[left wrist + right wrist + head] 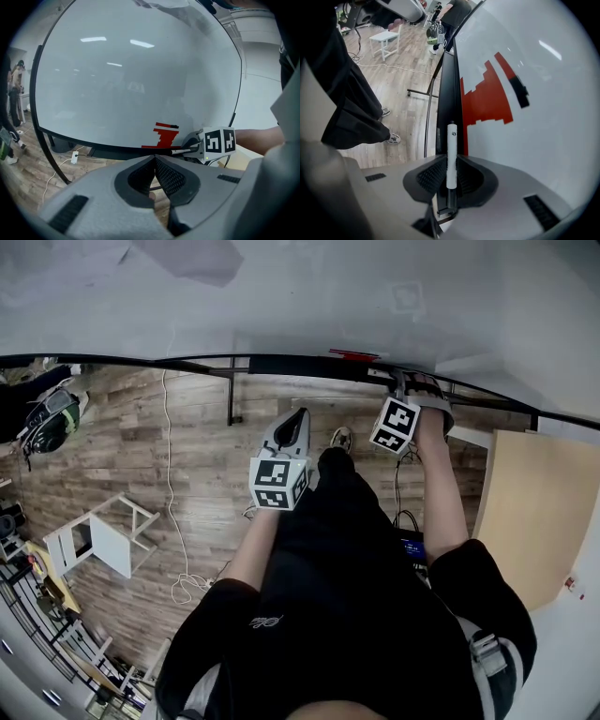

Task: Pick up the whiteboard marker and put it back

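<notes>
A white whiteboard marker (451, 154) with a dark end is pinched between the pads of my right gripper (451, 173), which is shut on it. It points along the black tray (446, 93) at the whiteboard's lower edge, just above it. In the head view my right gripper (405, 382) is at the tray (281, 365). My left gripper (298, 418) hangs lower and to the left, away from the board, shut with nothing in it (154, 158). From there the marker (180, 151) shows as a thin rod sticking out of the right gripper. A red stepped shape (487, 98) is on the board.
Below the board lie wooden floor, a white cable (173, 521), a small white table (103, 540) and a bag (52, 418) at far left. A black stand leg (232, 395) drops from the tray. A light wooden panel (534, 512) is at right. A person (14, 89) is far off.
</notes>
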### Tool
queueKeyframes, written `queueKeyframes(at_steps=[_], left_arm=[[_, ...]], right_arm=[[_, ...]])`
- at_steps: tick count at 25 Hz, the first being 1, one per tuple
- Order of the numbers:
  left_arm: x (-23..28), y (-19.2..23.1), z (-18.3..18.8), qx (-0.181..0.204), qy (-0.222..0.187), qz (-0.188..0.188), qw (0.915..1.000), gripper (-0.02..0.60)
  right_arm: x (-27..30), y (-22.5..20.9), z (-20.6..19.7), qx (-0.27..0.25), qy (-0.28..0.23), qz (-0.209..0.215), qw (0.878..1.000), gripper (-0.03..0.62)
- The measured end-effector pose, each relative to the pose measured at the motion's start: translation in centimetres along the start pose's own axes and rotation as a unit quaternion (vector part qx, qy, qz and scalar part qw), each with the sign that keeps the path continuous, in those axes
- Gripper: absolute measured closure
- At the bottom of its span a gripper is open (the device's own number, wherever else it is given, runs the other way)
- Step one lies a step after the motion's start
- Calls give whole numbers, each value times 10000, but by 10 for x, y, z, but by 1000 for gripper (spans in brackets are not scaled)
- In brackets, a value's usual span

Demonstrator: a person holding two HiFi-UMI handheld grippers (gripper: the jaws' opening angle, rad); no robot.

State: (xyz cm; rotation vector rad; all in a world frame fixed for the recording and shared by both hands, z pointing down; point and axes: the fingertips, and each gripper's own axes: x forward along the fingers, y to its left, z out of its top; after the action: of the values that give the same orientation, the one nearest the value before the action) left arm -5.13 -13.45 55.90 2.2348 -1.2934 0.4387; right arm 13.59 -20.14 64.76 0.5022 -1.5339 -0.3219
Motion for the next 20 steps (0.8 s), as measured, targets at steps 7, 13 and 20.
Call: queueKeyframes(at_steps=[7, 13, 20], left_arm=[[5, -2, 0, 60, 82, -79, 9999, 577], [1, -9, -2, 155, 172, -218, 9995, 577], [-9, -13, 1, 265, 90, -437, 9987, 577]], right_arm=[[4, 0, -8, 147, 26, -82, 9999, 537], [-1, -5, -12, 394, -43, -282, 9988, 483], [-32, -4, -5, 1091, -368, -645, 9913, 407]])
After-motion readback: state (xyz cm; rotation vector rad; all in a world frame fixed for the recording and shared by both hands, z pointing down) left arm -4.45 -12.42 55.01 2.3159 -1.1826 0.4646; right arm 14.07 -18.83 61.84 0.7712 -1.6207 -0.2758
